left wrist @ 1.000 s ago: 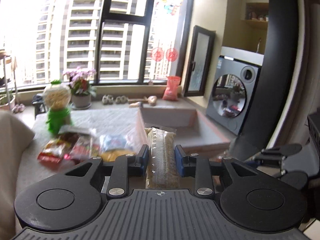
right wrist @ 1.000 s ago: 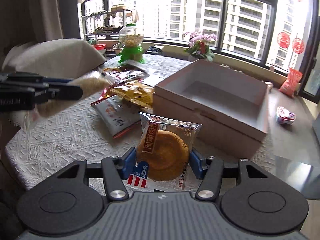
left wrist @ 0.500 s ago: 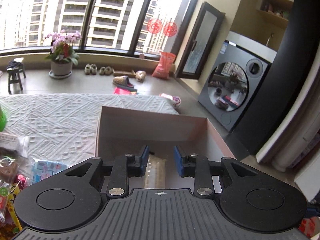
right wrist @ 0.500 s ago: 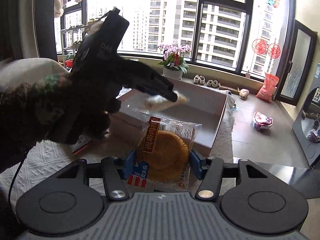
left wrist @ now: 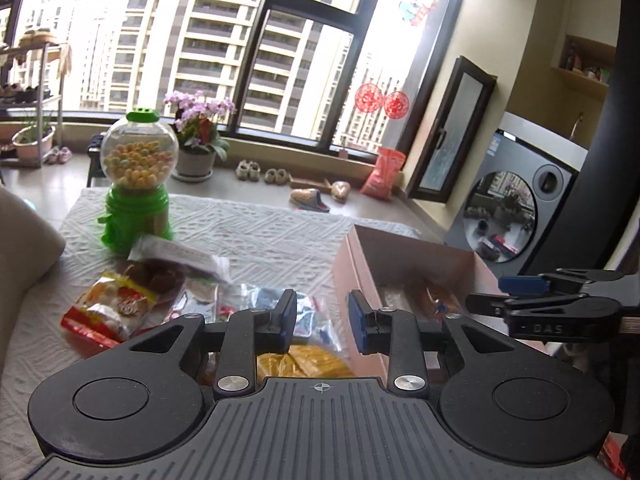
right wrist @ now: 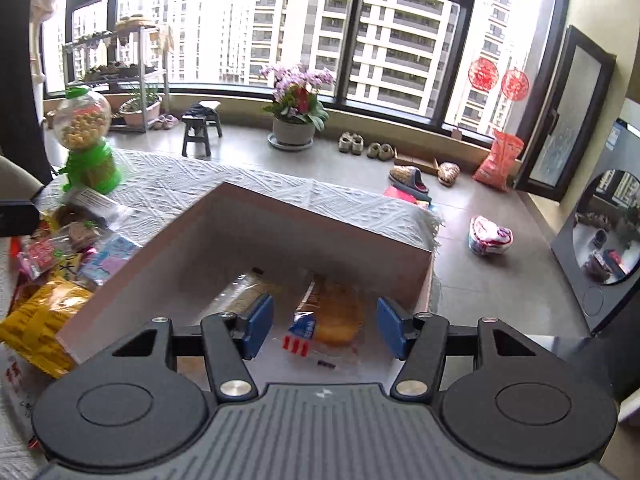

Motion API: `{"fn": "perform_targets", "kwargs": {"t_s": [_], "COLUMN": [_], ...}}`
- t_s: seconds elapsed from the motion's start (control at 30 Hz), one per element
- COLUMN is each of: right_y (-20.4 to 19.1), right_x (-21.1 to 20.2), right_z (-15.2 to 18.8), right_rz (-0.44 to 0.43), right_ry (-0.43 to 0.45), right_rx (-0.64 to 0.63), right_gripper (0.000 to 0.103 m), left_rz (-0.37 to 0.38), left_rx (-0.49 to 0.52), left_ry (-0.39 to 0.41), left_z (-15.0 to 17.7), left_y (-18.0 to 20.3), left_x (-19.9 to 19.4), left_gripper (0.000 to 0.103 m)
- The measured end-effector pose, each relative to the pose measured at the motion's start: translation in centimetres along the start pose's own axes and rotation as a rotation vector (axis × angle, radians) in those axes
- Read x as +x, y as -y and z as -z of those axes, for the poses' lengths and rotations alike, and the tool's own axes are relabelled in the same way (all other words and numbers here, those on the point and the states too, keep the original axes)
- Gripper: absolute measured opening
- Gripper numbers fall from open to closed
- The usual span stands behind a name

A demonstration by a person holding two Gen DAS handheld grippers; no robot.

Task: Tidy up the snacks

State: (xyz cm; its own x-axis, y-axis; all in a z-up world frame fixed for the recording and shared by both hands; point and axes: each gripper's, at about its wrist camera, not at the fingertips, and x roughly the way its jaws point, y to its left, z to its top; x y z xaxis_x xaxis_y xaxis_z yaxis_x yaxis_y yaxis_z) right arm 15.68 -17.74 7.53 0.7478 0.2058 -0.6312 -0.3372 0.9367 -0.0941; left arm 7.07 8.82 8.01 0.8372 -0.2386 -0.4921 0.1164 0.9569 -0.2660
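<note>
Left gripper (left wrist: 322, 318): seen spread apart and empty, hung above the loose snack pile on the table; nothing is caught between the blue pads.
Right gripper (right wrist: 325, 326): seen released, jaws wide, poised over the open box; nothing is gripped.
Box (right wrist: 320, 216): a pink open box is set on the white textured tablecloth (right wrist: 192, 184), its near corner toward the snack pile.
Round cake packet (right wrist: 332, 316): laid flat on the box floor, directly under the right gripper's gap, clear of both pads.
Long cracker packet (right wrist: 240, 296): laid on the box floor just beside the cake packet, on its left, partly hidden by the left-hand pad.
Snack pile: left outside the box on the cloth; a yellow bag (left wrist: 308, 362) is seen just beneath the left gripper, a red-and-yellow packet (left wrist: 108, 308) further left, a blue-printed clear packet (left wrist: 304, 312) between them.
Candy dispenser (left wrist: 138, 178): a green-based globe of yellow balls is stood upright beyond the pile.
Cross view: the right gripper (left wrist: 560, 304) is caught side-on over the box (left wrist: 400, 252) from the left camera.
</note>
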Motion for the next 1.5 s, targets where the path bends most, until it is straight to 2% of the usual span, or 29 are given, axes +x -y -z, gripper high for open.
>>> {"fn": "perform_targets", "kwargs": {"t_s": [0.03, 0.17, 0.23, 0.3, 0.33, 0.43, 0.47, 0.5, 0.6, 0.67, 0.77, 0.83, 0.9, 1.03, 1.13, 1.3, 1.4, 1.5], "right_y": [-0.5, -3.1, -4.3, -5.2, -6.1, -6.6, -6.1, -5.3, -3.9, -3.2, -2.7, -2.8, -3.3, -4.9, -6.8, -11.4, -14.3, -17.2], "right_x": [-1.3, -6.1, -7.5, -7.6, -7.0, -5.1, -4.6, -4.1, -3.1, -2.5, -2.4, -2.5, -2.8, -3.7, -4.1, -4.7, -3.8, -1.9], "right_z": [0.4, 3.1, 4.4, 5.6, 5.8, 6.6, 6.7, 6.7, 7.0, 7.3, 7.9, 8.2, 8.4, 8.2, 7.7, 6.7, 5.4, 4.6], "right_rz": [-0.039, -0.268, -0.371, -0.425, -0.415, -0.281, -0.254, -0.242, -0.158, -0.114, -0.188, -0.244, -0.287, -0.384, -0.435, -0.51, -0.537, -0.543], "right_ry": [0.027, 0.069, 0.065, 0.029, 0.009, -0.034, -0.045, -0.056, -0.061, -0.063, -0.076, -0.072, -0.059, -0.042, -0.033, -0.051, -0.084, -0.131], "right_rx": [-0.002, 0.015, 0.02, 0.01, -0.008, -0.048, -0.037, -0.017, 0.027, 0.055, 0.1, 0.114, 0.118, 0.114, 0.091, 0.053, 0.065, 0.022], "right_gripper": [0.062, 0.063, 0.062, 0.061, 0.06, 0.06, 0.051, 0.049, 0.049, 0.051, 0.054, 0.058, 0.059, 0.064, 0.066, 0.07, 0.071, 0.075], "left_rz": [-0.001, 0.018, 0.019, 0.03, 0.031, -0.043, -0.064, -0.08, -0.073, -0.064, -0.029, 0.024, 0.069, 0.08, 0.064, -0.056, -0.12, -0.128], "left_rx": [0.005, 0.009, 0.008, 0.019, 0.023, 0.031, 0.034, 0.037, 0.072, 0.136, 0.28, 0.359, 0.383, 0.317, 0.224, -0.009, -0.068, -0.114], "left_ry": [-0.004, -0.028, -0.046, -0.064, -0.066, -0.06, -0.068, -0.083, -0.18, -0.242, -0.234, -0.257, -0.279, -0.287, -0.255, -0.128, -0.116, -0.16], "left_z": [0.3, 0.5, 0.4, -0.2, -0.5, -2.0, -2.5, -2.9, -3.0, -2.2, -0.5, 0.7, 1.8, 4.0, 5.2, 5.3, 5.8, 6.7], "left_y": [-0.1, -0.6, -0.5, 0.0, 0.2, 0.0, -0.2, -0.5, -0.9, -0.6, 0.5, 1.0, 0.9, -0.6, -2.0, -4.8, -5.8, -6.5], "left_x": [0.0, 1.3, 2.6, 4.4, 5.2, 8.0, 9.0, 10.0, 12.7, 13.5, 11.9, 10.1, 8.2, 4.2, 0.5, -5.9, -8.4, -10.1], "left_gripper": [0.032, 0.032, 0.032, 0.032, 0.032, 0.033, 0.033, 0.033, 0.033, 0.033, 0.032, 0.033, 0.032, 0.032, 0.032, 0.032, 0.032, 0.032]}}
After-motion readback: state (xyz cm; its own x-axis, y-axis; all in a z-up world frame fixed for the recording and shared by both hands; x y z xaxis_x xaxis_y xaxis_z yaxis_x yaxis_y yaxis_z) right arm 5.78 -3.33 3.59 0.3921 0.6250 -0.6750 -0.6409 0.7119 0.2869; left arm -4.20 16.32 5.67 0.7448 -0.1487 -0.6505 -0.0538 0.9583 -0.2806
